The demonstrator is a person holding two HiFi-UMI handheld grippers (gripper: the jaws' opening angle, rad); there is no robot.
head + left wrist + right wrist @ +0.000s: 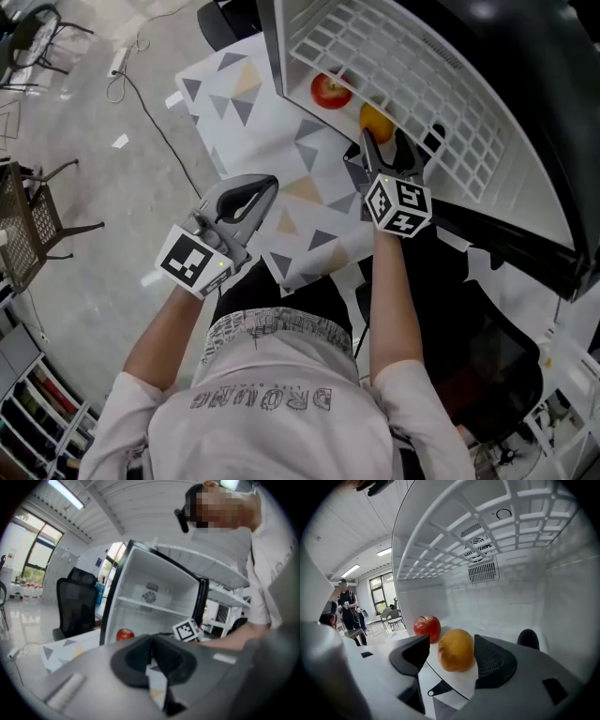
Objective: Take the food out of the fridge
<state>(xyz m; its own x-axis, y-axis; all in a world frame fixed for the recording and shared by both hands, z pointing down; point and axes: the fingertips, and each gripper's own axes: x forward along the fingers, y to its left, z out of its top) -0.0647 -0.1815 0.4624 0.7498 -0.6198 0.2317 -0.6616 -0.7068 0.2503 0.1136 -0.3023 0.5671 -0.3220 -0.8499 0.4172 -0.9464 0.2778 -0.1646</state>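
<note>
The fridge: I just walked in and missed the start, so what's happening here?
A person with a gripper in each hand is working at an open fridge. The right gripper reaches inside, its jaws apart on either side of an orange fruit but not closed on it. A red apple sits beside it. The left gripper hangs outside over the patterned tablecloth, jaws together, empty.
</note>
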